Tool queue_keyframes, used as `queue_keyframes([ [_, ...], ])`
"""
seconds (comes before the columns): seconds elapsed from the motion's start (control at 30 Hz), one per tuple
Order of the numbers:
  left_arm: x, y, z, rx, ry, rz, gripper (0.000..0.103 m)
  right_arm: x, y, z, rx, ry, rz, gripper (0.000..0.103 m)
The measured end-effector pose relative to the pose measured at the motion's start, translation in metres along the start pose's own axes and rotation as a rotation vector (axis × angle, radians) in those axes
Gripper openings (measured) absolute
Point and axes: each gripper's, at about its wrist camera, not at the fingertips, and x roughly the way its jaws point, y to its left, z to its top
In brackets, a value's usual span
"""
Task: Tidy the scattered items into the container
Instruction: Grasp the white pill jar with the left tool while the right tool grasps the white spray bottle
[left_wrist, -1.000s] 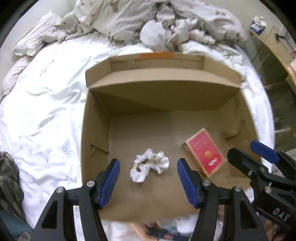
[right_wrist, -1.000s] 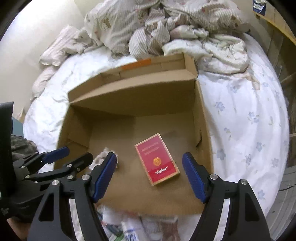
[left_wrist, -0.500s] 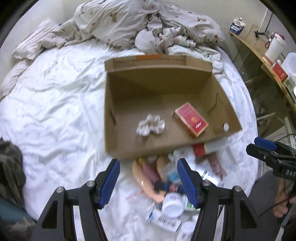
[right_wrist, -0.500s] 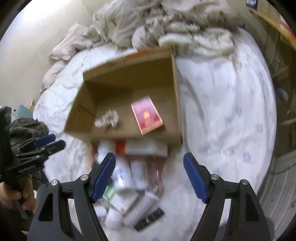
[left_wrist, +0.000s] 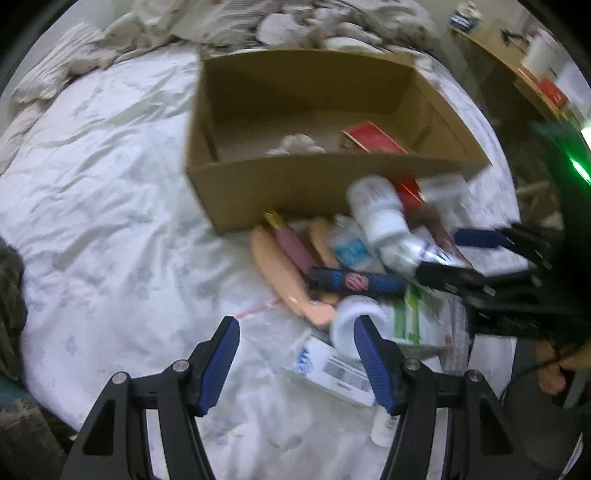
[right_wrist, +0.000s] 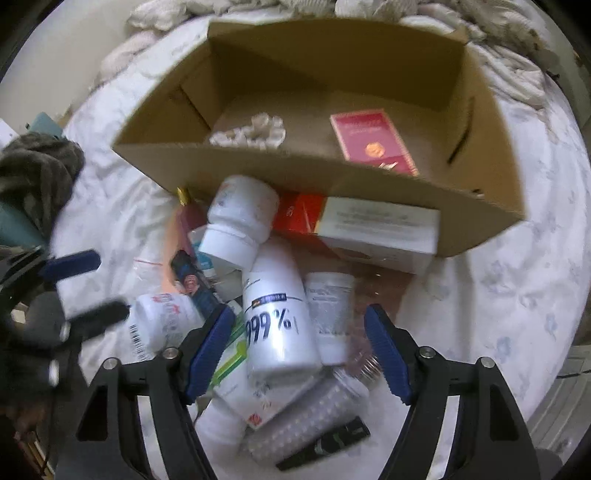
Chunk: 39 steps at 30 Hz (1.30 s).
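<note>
The box (right_wrist: 280, 173) sits on the bed (left_wrist: 110, 206), holding a scrunchie (right_wrist: 255, 131) and a red carton (right_wrist: 369, 142). Bottles and packets lie heaped just before its near wall. The right gripper (right_wrist: 299, 350) hangs over a white bottle (right_wrist: 275, 314), jaws closing but not pressing it. The left gripper (left_wrist: 295, 356) is released, gripping nothing.

Both black claws with blue finger pads point steeply downward. The left claw (left_wrist: 295, 354) stands open and empty. The right claw (right_wrist: 301, 349) is closing, its pads not yet pressing anything.
</note>
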Motion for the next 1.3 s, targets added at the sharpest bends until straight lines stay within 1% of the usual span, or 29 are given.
queue_keyframes([
  [0.03, 0.001, -0.005, -0.001, 0.02, -0.01, -0.005, 0.065, 0.005, 0.0, 0.002, -0.003, 0.006, -0.002, 0.071],
  [0.1, 0.003, -0.019, -0.004, 0.09, -0.044, -0.004, 0.065, 0.013, 0.001, 0.004, -0.016, 0.018, -0.002, 0.071],
  [0.13, 0.005, -0.022, -0.003, 0.107, -0.046, -0.003, 0.065, 0.015, 0.001, 0.005, -0.022, 0.016, -0.009, 0.072],
  [0.37, 0.016, -0.038, 0.005, 0.154, -0.011, -0.025, 0.066, 0.015, 0.001, 0.003, -0.063, -0.006, -0.02, 0.071],
  [0.43, 0.015, -0.043, 0.004, 0.191, 0.001, -0.024, 0.066, 0.013, -0.002, 0.003, -0.056, -0.011, -0.01, 0.071],
  [0.57, 0.008, -0.047, -0.003, 0.226, -0.004, -0.06, 0.066, 0.01, -0.01, 0.003, -0.028, -0.015, 0.023, 0.071],
  [0.6, 0.009, -0.048, -0.004, 0.232, -0.004, -0.056, 0.066, 0.01, -0.011, 0.003, -0.028, -0.016, 0.026, 0.071],
  [0.67, 0.014, -0.048, -0.003, 0.224, -0.002, -0.018, 0.065, 0.008, -0.011, 0.003, -0.034, -0.024, 0.028, 0.068],
  [0.7, 0.017, -0.048, -0.002, 0.216, 0.008, -0.018, 0.063, 0.005, -0.011, 0.003, -0.042, -0.037, 0.028, 0.065],
  [0.73, 0.021, -0.047, -0.001, 0.206, 0.016, -0.026, 0.049, 0.0, -0.01, 0.003, -0.051, -0.054, 0.038, 0.049],
  [0.77, 0.023, -0.045, 0.001, 0.195, 0.023, -0.036, 0.041, -0.005, -0.009, 0.003, -0.058, -0.061, 0.063, 0.046],
  [0.83, 0.023, -0.039, 0.004, 0.157, 0.019, -0.044, 0.04, -0.008, -0.008, 0.002, -0.063, -0.037, 0.045, 0.045],
  [0.93, 0.015, -0.031, 0.008, 0.128, -0.004, -0.066, 0.04, -0.011, -0.011, -0.002, -0.067, -0.029, 0.052, 0.045],
  [1.0, 0.008, -0.028, 0.009, 0.127, -0.02, -0.063, 0.04, -0.014, -0.013, -0.003, -0.074, -0.025, 0.057, 0.045],
  [1.03, 0.003, -0.026, 0.01, 0.128, -0.029, -0.056, 0.04, -0.016, -0.013, -0.003, -0.082, -0.028, 0.054, 0.047],
  [1.07, 0.0, -0.025, 0.009, 0.127, -0.033, -0.057, 0.04, -0.017, -0.013, -0.002, -0.089, -0.03, 0.05, 0.057],
  [1.1, -0.005, -0.024, 0.008, 0.123, -0.039, -0.06, 0.04, -0.016, -0.014, -0.002, -0.088, -0.015, 0.04, 0.061],
  [1.13, -0.01, -0.023, 0.008, 0.12, -0.05, -0.062, 0.04, -0.014, -0.015, -0.001, -0.088, 0.002, 0.036, 0.062],
  [1.17, -0.016, -0.019, 0.001, 0.12, -0.064, -0.062, 0.04, -0.012, -0.016, -0.001, -0.089, 0.011, 0.034, 0.062],
  [1.3, -0.039, -0.013, 0.007, 0.098, -0.119, -0.064, 0.04, -0.008, -0.015, -0.001, -0.123, -0.004, -0.015, 0.062],
])
